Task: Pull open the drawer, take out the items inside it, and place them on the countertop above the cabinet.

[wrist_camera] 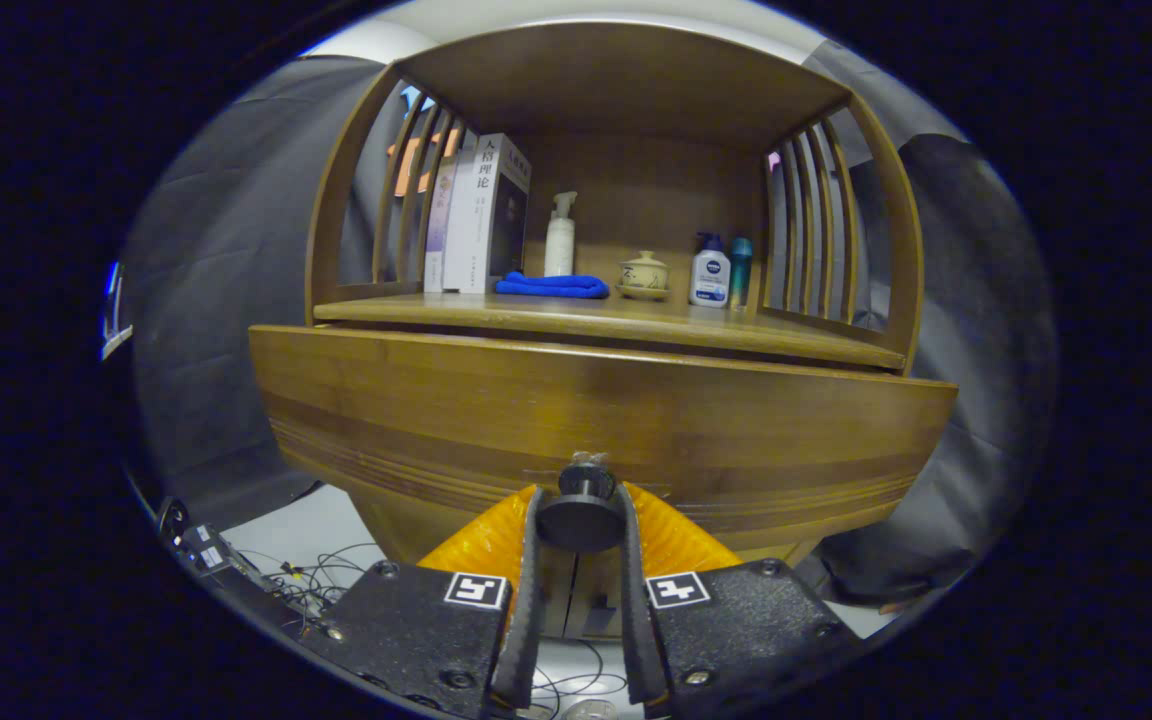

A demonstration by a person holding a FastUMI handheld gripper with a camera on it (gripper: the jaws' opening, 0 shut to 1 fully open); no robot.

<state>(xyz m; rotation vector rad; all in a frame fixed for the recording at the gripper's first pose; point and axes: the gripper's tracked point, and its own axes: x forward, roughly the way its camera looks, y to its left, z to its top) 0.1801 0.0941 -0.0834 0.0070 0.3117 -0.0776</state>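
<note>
Two fingers of the tool (581, 515) clamp the drawer (596, 420) knob (581, 510) between them.

On the shelf you have a row of upright books (471, 215) at one end, leaning against the slatted side; just beside them a folded blue cloth (552, 286) lies flat, with a white pump bottle (560, 237) standing right behind it; near the middle sits a small lidded ceramic pot (644, 273) on its saucer; further along stand a white lotion bottle with a blue pump (710, 271) and, touching it, a teal bottle (741, 270); down on the floor you see tangled cables (321, 577) beside a dark device (201, 548).
</note>
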